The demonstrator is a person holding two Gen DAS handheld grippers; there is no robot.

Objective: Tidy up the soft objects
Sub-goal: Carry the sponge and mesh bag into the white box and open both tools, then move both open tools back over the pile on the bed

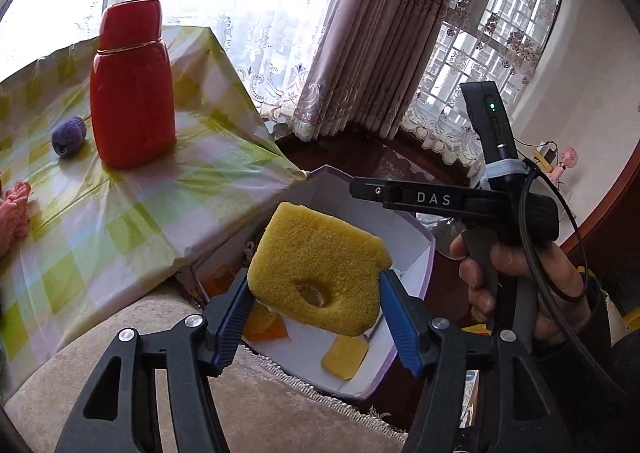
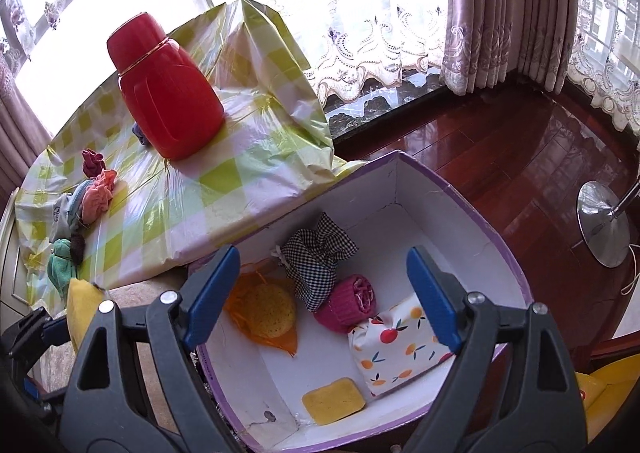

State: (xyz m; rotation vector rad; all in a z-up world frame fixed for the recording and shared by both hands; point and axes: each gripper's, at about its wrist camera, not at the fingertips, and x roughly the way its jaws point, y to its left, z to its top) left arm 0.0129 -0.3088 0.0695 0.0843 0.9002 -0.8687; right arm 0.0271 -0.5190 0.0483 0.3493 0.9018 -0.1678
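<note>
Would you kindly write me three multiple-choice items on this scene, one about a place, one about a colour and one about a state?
1. Where does the red bottle stand?
A. on the checked tablecloth
B. inside the box
C. on the floor

2. What colour is the sponge held by the left gripper?
A. pink
B. yellow
C. purple

3. How is the right gripper?
A. shut on a sponge
B. shut on a cloth
C. open, holding nothing

Answers: 1 A, the bottle stands upright on the cloth; 2 B, a yellow sponge sits between the blue pads; 3 C, its fingers are spread apart above the white box.
</note>
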